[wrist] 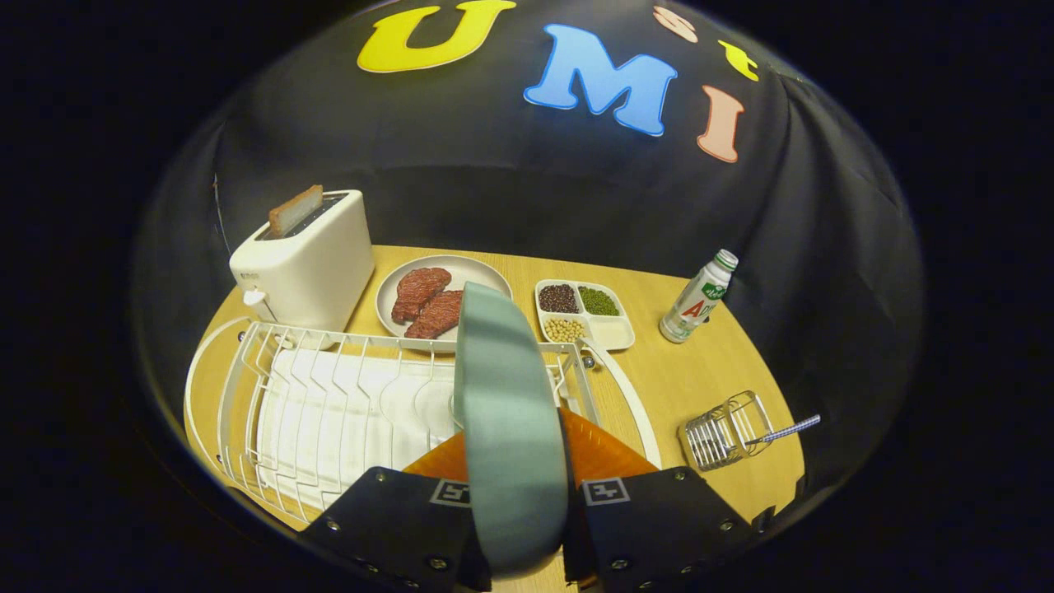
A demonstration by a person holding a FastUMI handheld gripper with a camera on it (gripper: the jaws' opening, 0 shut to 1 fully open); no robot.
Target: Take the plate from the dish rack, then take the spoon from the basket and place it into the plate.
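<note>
A grey-green plate (504, 412) stands on edge between my fingers, and my gripper (519, 494) is shut on its rim. The plate is held above the right end of the white wire dish rack (329, 403). Whether its lower edge still rests in the rack is hidden by the fingers. To the right of the rack lies a small wire basket (725, 432) tipped on its side, with the spoon (786, 430) poking out of its mouth, handle pointing right.
Beyond the rack stand a white toaster (309, 259) with a slice of bread, a plate of meat slices (432, 301) and a divided tray of beans (580, 313). A small bottle (700, 298) stands at the far right. The wooden table (700, 371) ends near the basket.
</note>
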